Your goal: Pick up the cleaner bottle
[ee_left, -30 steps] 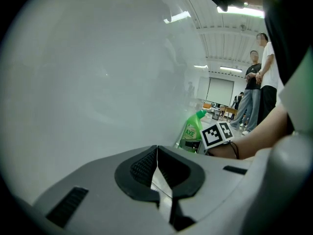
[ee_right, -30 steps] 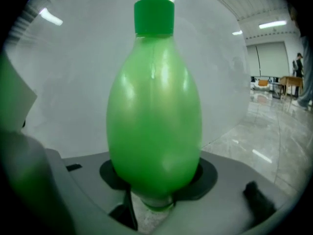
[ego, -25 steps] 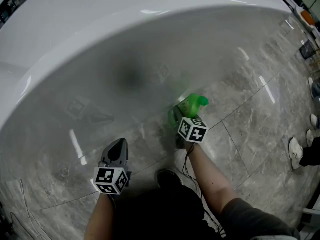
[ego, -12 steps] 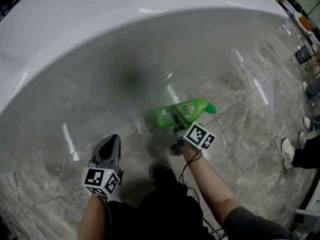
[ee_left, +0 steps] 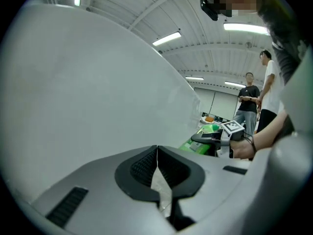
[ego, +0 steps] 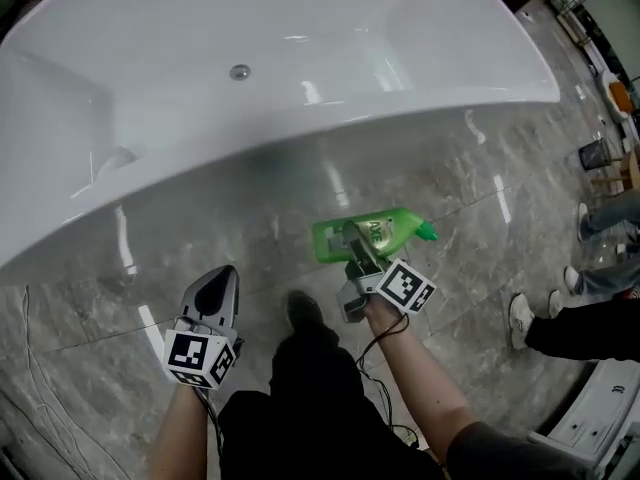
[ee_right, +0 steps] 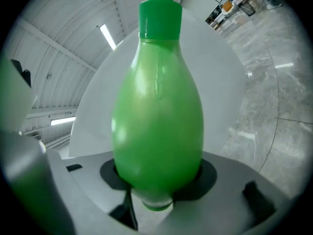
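The green cleaner bottle [ego: 372, 236] hangs in the air over the marble floor, lying sideways with its cap [ego: 426, 232] pointing right. My right gripper [ego: 363, 246] is shut on its body. In the right gripper view the bottle [ee_right: 159, 121] fills the middle, cap [ee_right: 160, 13] away from the camera, and the right gripper [ee_right: 159, 176] clamps its lower part from both sides. My left gripper [ego: 216, 290] is held lower left of the bottle, apart from it. The left gripper [ee_left: 157, 152] is shut on nothing, and from there the bottle [ee_left: 196, 146] shows at the right.
A large white bathtub [ego: 300, 58] spans the top, its outer wall [ee_left: 88, 92] close by my left gripper. Cables [ego: 30, 388] lie on the floor at left. Other people's shoes [ego: 520, 318] and legs stand at right; two people [ee_left: 249, 102] show beyond. A white unit [ego: 600, 418] sits bottom right.
Both grippers have risen. The bottle came up off the floor in the right gripper and rolled from near upright to lying sideways, cap to the right. The tub's inside has come into view.
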